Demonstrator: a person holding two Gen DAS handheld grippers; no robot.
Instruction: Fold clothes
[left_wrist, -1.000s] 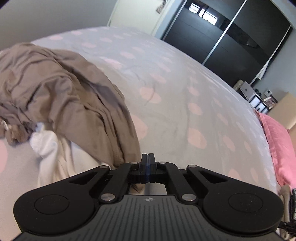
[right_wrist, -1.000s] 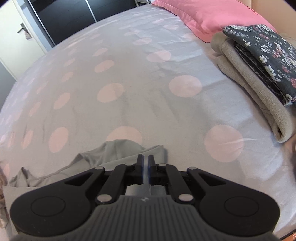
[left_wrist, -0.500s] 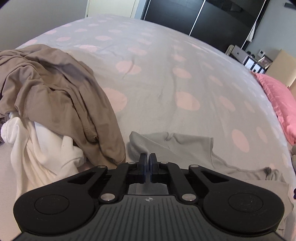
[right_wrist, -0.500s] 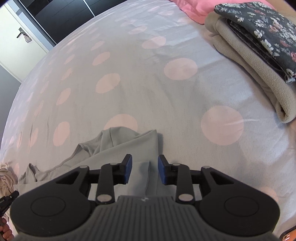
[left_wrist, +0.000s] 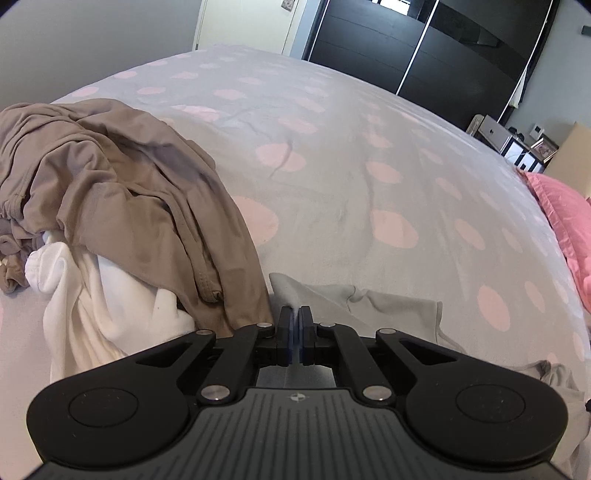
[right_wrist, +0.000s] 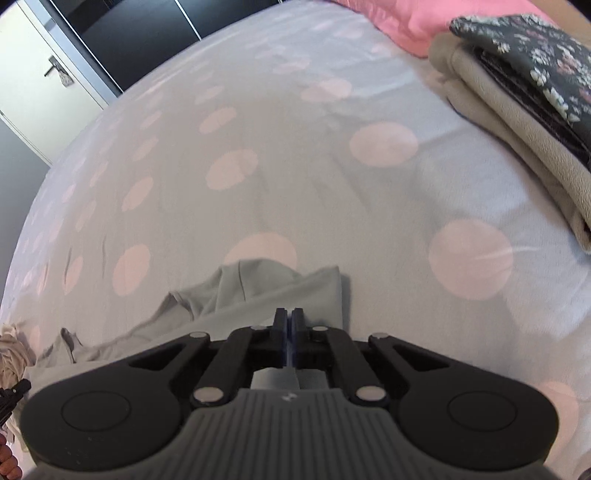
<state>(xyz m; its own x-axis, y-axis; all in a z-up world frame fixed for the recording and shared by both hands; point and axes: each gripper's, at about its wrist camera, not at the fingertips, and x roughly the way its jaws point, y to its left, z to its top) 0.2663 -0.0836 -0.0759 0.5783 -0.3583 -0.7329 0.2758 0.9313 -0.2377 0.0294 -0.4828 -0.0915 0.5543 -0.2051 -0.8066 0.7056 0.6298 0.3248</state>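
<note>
Closed again since half a second back: right gripper (right_wrist: 289, 325), then spread wide over the grey garment (right_wrist: 258, 295), now pinched tight with fingers together on the cloth's near edge. Barely changed on the other side: left gripper (left_wrist: 294, 325), fingers pressed together as before, tips over a raised corner of the same grey garment (left_wrist: 354, 299); probably clamped on that corner, though the actual bite sits hidden under the fingers. Likewise on the right, cloth lost beneath the tips, so grip judged rather than seen.

Grey garment spread low across the dotted bedsheet (left_wrist: 332, 177), running from just ahead of the left tips off to their right, and from just ahead of the right tips off to their left. Two holds on one edge, likely to stretch it flat or lift it over for a fold; which of these, not settled here.

Left of the left tips, touching the grey cloth's corner: rumpled brown garment (left_wrist: 122, 192) heaped over a white garment (left_wrist: 99, 306), unfolded. Far right of the right tips: neat folded stack, floral cloth (right_wrist: 535, 66) on top of beige fleece (right_wrist: 517, 155), well apart from the working patch, seemingly the place for finished pieces. Pink pillow (left_wrist: 569, 214) beyond, at the bed's far side.
</note>
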